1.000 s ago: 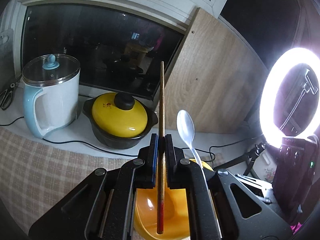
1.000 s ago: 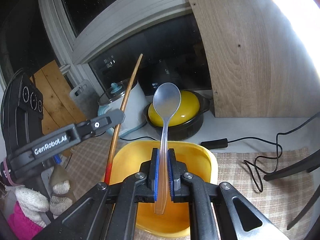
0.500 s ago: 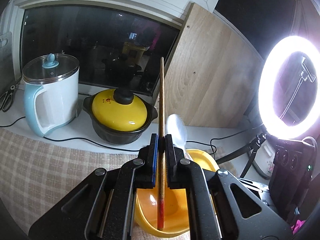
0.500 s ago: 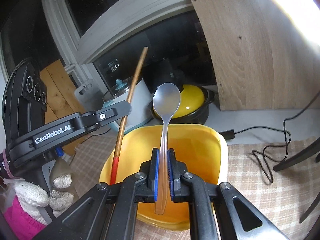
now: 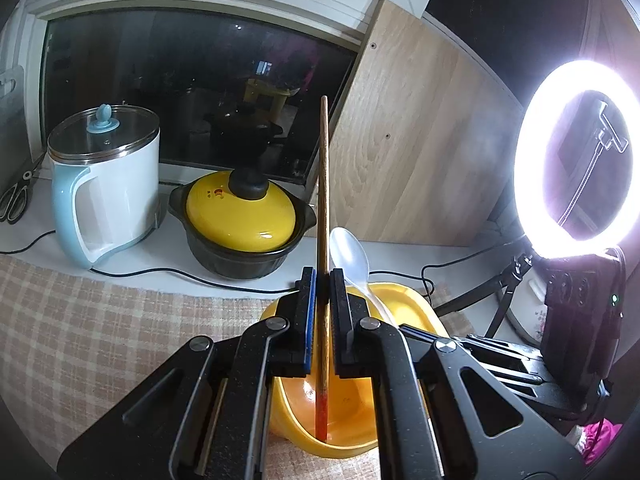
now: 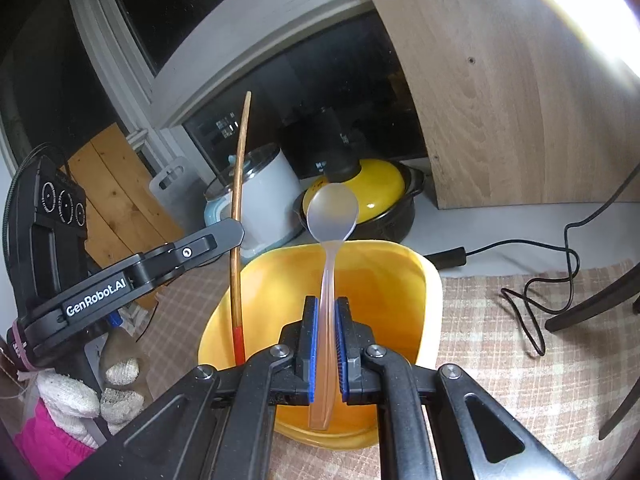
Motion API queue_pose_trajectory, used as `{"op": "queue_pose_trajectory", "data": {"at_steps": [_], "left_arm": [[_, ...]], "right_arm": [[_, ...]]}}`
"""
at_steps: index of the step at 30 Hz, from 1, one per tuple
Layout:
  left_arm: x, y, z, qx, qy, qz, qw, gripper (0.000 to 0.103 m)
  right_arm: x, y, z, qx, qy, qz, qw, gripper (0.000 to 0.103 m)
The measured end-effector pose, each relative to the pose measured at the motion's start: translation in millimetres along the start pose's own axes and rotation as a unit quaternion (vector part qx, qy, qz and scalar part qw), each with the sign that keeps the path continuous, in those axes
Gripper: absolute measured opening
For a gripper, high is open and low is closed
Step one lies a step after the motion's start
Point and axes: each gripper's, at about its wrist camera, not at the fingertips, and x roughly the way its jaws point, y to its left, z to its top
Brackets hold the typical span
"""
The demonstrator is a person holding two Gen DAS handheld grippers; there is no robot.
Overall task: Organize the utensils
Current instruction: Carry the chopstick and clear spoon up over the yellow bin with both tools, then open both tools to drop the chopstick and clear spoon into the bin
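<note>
Chopstick [image 5: 323, 216] clamped in left gripper [image 5: 323, 280], spoon [image 6: 332, 216] in right gripper [image 6: 327, 312], seemingly above yellow bowl [image 6: 416, 280]

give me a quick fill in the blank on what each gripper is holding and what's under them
1. The left gripper is shut on a wooden ____ with a red end.
2. The right gripper is shut on a translucent plastic ____.
3. Both utensils are held over a ____ bowl.
4. The black pot by the window has a ____ lid.

Missing words: chopstick; spoon; yellow; yellow
</note>
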Motion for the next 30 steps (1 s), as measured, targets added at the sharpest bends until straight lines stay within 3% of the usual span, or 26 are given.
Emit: {"op": "queue_pose_trajectory", "data": {"at_steps": [9, 22, 30], "left_arm": [[6.4, -1.0, -4.0, 0.001, 0.014, -0.005, 0.9999, 0.004], [13.8, 2.5, -6.5, -0.003, 0.031, -0.005, 0.9995, 0.004], [18.5, -2.8, -11.8, 0.009, 0.051, -0.006, 0.9987, 0.004]], "right_arm": [[17.5, -4.6, 19.9, 0.010, 0.057, 0.001, 0.998, 0.005], [19.9, -5.2, 22.6, -0.014, 0.070, -0.006, 0.997, 0.006], [26.9, 1.4, 26.7, -0.033, 0.107, -0.017, 0.994, 0.006]]}}
